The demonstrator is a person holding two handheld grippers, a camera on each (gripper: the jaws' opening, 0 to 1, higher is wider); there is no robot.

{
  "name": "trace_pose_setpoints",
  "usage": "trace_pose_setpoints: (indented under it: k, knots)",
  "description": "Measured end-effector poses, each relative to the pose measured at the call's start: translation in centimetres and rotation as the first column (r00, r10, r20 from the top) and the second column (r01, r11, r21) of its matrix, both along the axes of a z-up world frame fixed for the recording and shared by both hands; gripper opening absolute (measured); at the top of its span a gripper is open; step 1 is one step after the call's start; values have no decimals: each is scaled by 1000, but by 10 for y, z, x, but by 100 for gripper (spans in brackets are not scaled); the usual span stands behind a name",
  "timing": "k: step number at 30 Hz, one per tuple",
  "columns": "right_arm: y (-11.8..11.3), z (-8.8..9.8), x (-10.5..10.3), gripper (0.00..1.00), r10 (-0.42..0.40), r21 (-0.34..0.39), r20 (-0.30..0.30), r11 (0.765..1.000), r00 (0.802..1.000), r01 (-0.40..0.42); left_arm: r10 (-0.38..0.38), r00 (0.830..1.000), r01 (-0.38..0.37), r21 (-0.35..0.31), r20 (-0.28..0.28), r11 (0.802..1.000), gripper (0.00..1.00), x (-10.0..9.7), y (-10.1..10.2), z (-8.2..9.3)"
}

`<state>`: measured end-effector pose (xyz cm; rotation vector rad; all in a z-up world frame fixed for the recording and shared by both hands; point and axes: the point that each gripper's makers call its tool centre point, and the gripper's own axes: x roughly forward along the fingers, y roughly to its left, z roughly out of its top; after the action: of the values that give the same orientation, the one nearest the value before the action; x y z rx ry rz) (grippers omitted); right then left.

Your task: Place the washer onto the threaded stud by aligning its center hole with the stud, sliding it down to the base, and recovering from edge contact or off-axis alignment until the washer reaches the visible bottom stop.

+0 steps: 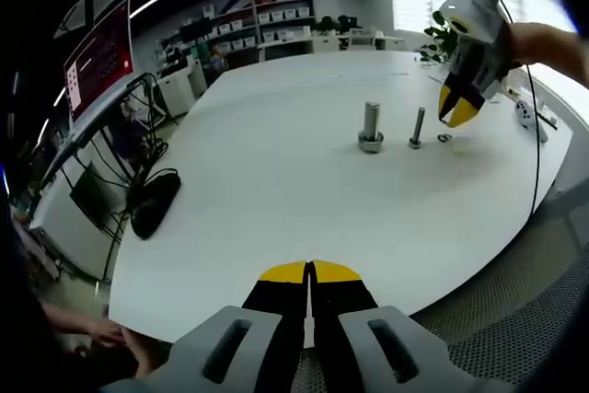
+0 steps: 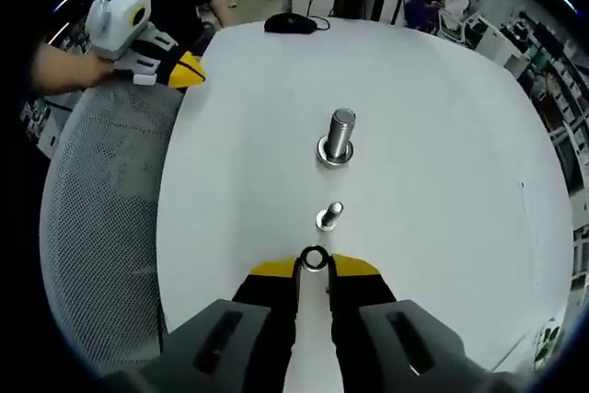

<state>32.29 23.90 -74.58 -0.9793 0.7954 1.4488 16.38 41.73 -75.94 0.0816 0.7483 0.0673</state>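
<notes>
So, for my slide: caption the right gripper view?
Right gripper poised at a washer on the white table, near two upright studs.

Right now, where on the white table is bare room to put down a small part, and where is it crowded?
The table is bare between the left gripper and the thick stud. Crowded: the thin stud, the washer and the right gripper sit close together.

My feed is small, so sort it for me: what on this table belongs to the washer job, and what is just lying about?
For the job:
washer, at the right tool tips
thin stud
thick stud

Lying about:
black mouse
white object near the table's edge
left tool, shut, idle
</notes>
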Motion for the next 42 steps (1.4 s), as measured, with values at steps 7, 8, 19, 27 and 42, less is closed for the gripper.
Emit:
trace_pose_setpoints:
  k: [7, 8, 19, 27, 42]
  knots:
    - [14, 11, 5, 14, 38, 44, 53, 998, 998, -40, 3, 1000, -3, -1, 3, 1000, 0, 0, 0, 1]
    - [15, 12, 6, 14, 39, 46, 60, 998, 997, -41, 3, 1000, -3, -1, 3, 1000, 0, 0, 0, 1]
    - [31, 14, 9, 14, 62, 54, 87, 996, 994, -67, 2, 1000, -2, -2, 5, 1000, 0, 0, 0, 1]
    - [31, 10, 11, 14, 88, 10, 105, 996, 990, -90, 6, 1000, -6, -5, 11, 1000, 0, 1, 1, 1]
    - [31, -8, 13, 14, 109, -42, 92, 994, 990, -105, 5, 1000, -5, -6, 13, 1000, 0, 1, 0, 1]
